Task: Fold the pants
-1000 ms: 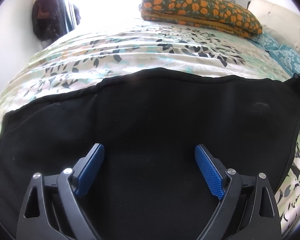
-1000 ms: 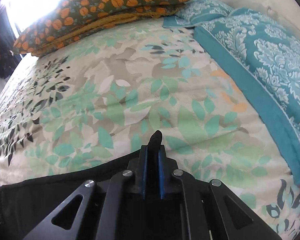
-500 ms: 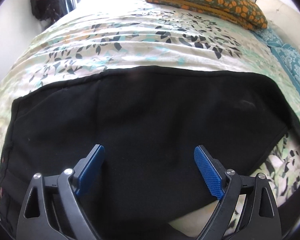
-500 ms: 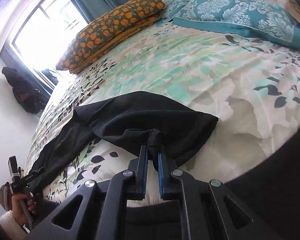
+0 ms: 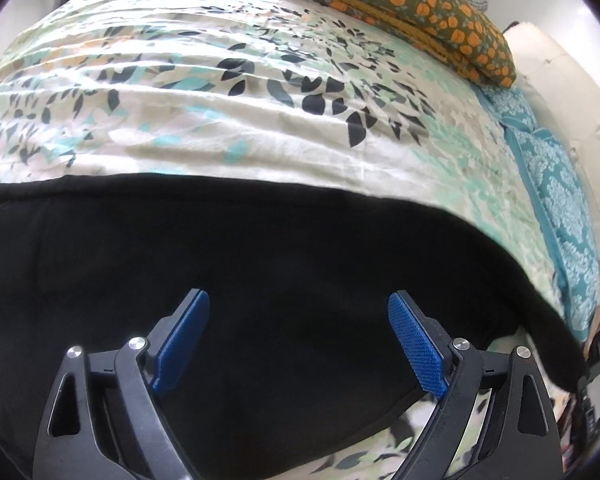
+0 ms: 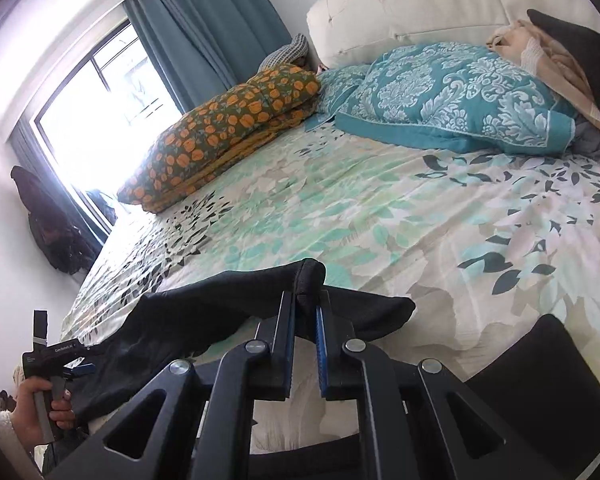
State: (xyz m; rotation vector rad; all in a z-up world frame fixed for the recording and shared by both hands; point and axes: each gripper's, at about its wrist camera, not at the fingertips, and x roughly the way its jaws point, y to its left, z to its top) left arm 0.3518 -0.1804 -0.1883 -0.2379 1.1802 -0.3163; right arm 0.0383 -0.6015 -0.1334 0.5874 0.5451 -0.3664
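Since the black pants (image 6: 228,312) are sagging off the right gripper (image 6: 306,320), whose jaws are clenching a bunched end, they're looking soft and light (hems probably grip best). They're draping over the bed (image 6: 360,216) while the left gripper (image 5: 298,312) is hovering above them, jaws spread wide.

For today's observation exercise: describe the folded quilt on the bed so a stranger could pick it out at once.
Start at the bright window with teal curtains. On the bed's far edge below it lies the folded quilt, thick and stacked in layers. Unlike the teal damask pillows beside it, it is olive green with orange flowers.
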